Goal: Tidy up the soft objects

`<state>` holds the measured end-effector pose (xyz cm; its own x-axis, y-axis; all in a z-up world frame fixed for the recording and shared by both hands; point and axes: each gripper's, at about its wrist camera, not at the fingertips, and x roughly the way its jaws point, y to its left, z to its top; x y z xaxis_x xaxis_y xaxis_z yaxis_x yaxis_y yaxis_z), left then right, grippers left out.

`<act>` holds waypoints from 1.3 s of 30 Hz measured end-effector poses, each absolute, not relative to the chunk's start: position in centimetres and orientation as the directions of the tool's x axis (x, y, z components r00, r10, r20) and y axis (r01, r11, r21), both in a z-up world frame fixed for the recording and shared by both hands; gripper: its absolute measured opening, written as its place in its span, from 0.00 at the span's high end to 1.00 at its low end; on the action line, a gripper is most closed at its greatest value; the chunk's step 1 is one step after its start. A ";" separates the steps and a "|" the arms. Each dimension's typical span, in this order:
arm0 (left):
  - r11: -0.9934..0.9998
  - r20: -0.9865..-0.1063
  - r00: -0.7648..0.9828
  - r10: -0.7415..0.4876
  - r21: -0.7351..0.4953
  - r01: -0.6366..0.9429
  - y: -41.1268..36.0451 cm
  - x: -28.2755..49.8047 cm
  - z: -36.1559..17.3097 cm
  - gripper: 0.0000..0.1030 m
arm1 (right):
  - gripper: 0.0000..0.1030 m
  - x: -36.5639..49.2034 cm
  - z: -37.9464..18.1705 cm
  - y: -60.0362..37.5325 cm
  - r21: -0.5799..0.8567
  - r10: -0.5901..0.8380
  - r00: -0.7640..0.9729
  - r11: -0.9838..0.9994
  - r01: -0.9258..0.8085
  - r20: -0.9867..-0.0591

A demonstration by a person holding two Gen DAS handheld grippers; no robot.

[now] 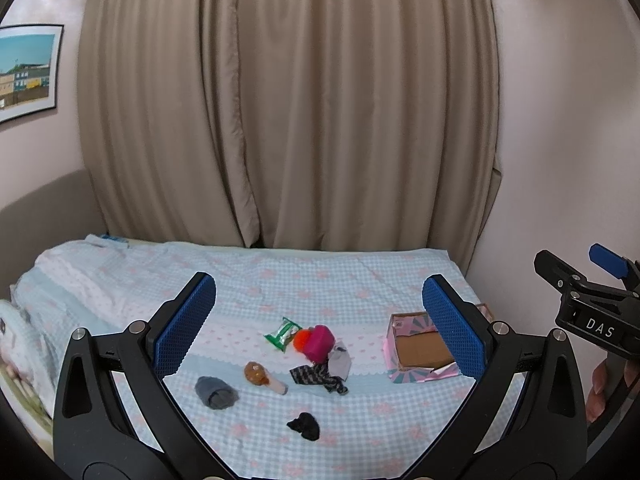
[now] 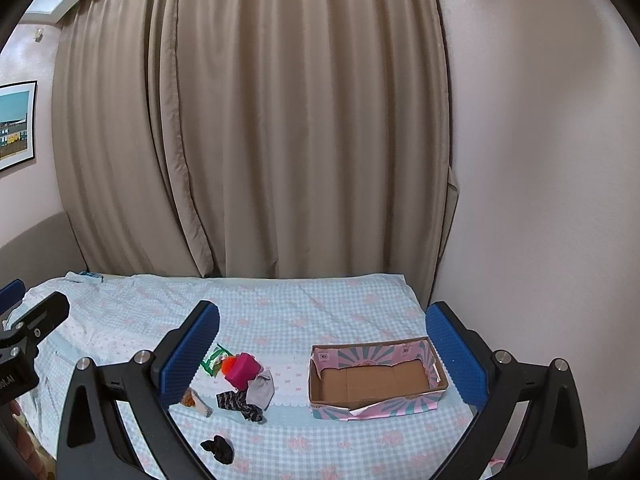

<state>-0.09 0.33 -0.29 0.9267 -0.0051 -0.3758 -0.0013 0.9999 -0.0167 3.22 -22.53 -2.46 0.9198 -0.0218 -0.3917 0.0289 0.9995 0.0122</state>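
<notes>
**Both tools hanging apart above the bed**

I am holding the left tool [image 1: 320, 328] spread wide and gripping nothing, over the checked bed [image 1: 280, 280]. The right tool [image 2: 322, 354] is hovering likewise, fingers apart. The soft things are lying loose on the cover: a grey sock roll [image 1: 216, 393], a black scrunchie [image 1: 305, 426], a patterned dark cloth [image 1: 318, 377] touching a grey cloth [image 1: 340, 362], and a pink-and-orange plush [image 1: 316, 342] beside a green packet [image 1: 283, 333]. The open cardboard box [image 2: 320, 376] is sitting apart, to their right.

soft items [image 1: 316, 356] beside open box [image 2: 374, 378]
</notes>
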 end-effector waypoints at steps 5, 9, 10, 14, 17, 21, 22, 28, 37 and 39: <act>0.999 -0.405 0.914 0.028 -0.021 -0.040 1.3 -0.4 -0.4 0.00 | 0.00 4.0 -2.1 -22.4 0.018 0.004 0.910 1.000 0.004 -0.415; 0.996 -0.441 0.895 0.072 -0.014 -0.087 2.8 -0.7 -1.6 0.00 | 0.00 5.0 -3.1 -21.6 0.029 0.048 0.893 0.999 -0.040 -0.447; 0.995 -0.450 0.889 0.084 -0.013 -0.101 3.6 -0.8 -2.3 0.00 | 0.00 5.1 -3.5 -21.3 0.029 0.057 0.892 0.998 -0.049 -0.448; 0.993 -0.492 0.866 0.093 -0.013 -0.113 6.2 -0.5 -4.6 0.00 | 0.00 5.6 -5.7 -19.4 0.027 0.076 0.881 0.997 -0.072 -0.467; 0.994 -0.528 0.846 0.073 -0.029 -0.104 9.0 0.4 -6.5 0.00 | 0.00 5.8 -7.6 -17.3 0.029 0.077 0.866 0.997 -0.072 -0.494; 0.996 -0.585 0.811 0.011 -0.067 -0.062 12.9 2.3 -9.4 0.00 | 0.00 6.0 -10.6 -13.8 0.023 0.051 0.838 0.999 -0.045 -0.543; 0.997 -0.600 0.800 -0.003 -0.065 -0.046 14.0 2.8 -10.2 0.00 | 0.00 6.1 -11.4 -12.6 0.021 0.032 0.826 0.999 -0.025 -0.563; 0.997 -0.687 0.723 -0.069 -0.069 0.030 21.2 7.3 -15.7 0.00 | 0.00 7.1 -16.5 -7.1 0.073 -0.017 0.758 0.994 0.085 -0.652; 0.989 -0.774 0.622 -0.117 -0.036 0.141 25.6 14.3 -25.8 0.00 | 0.00 10.6 -26.1 -2.2 0.083 -0.088 0.660 0.971 0.224 -0.746; 0.987 -0.791 0.599 -0.125 -0.035 0.159 25.8 15.9 -29.1 0.00 | 0.00 11.0 -28.3 -1.5 0.072 -0.100 0.637 0.968 0.239 -0.764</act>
